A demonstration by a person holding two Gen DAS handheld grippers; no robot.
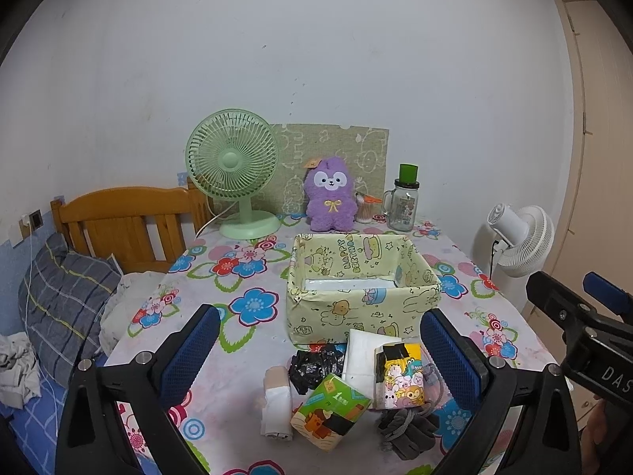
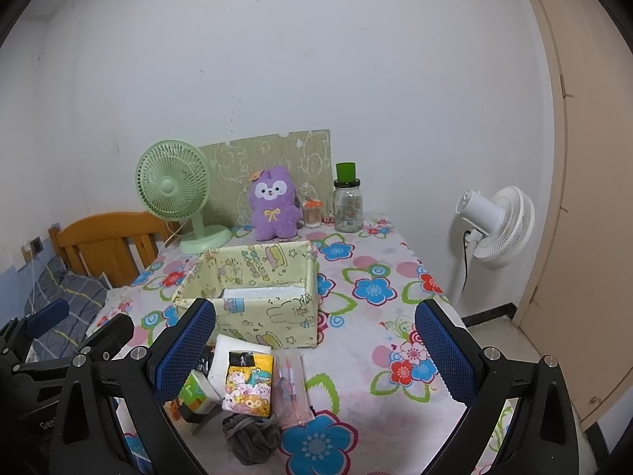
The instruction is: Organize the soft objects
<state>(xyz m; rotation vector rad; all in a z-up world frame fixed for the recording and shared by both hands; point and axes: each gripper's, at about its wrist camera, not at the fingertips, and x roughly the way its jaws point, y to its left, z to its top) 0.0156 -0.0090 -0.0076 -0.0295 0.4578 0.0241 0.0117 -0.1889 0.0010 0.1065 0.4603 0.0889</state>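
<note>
A yellow cartoon-print box (image 1: 362, 304) (image 2: 261, 308) stands open on the flowered table. In front of it lie soft items: a green tissue pack (image 1: 330, 411) (image 2: 196, 392), a cartoon tissue pack (image 1: 399, 376) (image 2: 249, 384), a white tissue pack (image 1: 362, 356) (image 2: 229, 356), a black plastic bag (image 1: 314, 364), a rolled beige-white cloth (image 1: 277, 403), and a grey cloth bundle (image 1: 407, 431) (image 2: 251, 437). My left gripper (image 1: 320, 356) is open above the pile. My right gripper (image 2: 316, 356) is open, right of the pile. A purple plush (image 1: 330, 196) (image 2: 274, 206) sits at the back.
A green desk fan (image 1: 233, 174) (image 2: 174, 194), a glass jar with a green lid (image 1: 403, 202) (image 2: 348, 202) and a small toothpick jar (image 1: 364, 209) stand at the table's back. A white floor fan (image 2: 494, 225) stands at the right. A bed (image 1: 67, 297) lies to the left.
</note>
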